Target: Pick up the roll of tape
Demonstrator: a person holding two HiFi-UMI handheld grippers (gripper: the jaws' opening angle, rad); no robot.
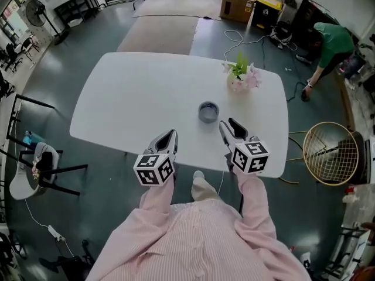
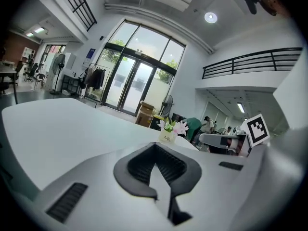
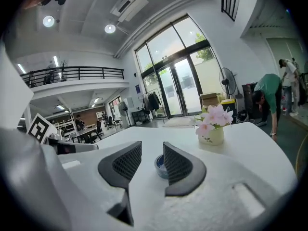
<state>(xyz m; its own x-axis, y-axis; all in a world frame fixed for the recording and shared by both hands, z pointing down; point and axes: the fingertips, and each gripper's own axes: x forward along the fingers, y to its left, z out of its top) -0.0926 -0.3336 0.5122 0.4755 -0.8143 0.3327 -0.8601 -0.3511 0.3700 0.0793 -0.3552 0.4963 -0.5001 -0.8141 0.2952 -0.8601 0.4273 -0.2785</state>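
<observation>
The roll of tape (image 1: 208, 111) is a small grey-blue ring lying flat on the white table (image 1: 135, 98), right of its middle. My right gripper (image 1: 230, 126) hovers just short of it, slightly to its right, open and empty. In the right gripper view the roll of tape (image 3: 158, 166) shows through the gap of the right gripper (image 3: 152, 150), still beyond its fingertips. My left gripper (image 1: 167, 138) hangs over the table's near edge, left of the roll. In its own view the left gripper (image 2: 155, 147) has its pads meeting at the tips, with nothing held.
A small pot of pink flowers (image 1: 241, 78) stands on the table behind the roll, to the right. A person in green (image 1: 331, 43) bends over at the far right. On the floor are a round wire guard (image 1: 331, 153), a chair (image 1: 41, 163), cables and cardboard boxes (image 1: 237, 2).
</observation>
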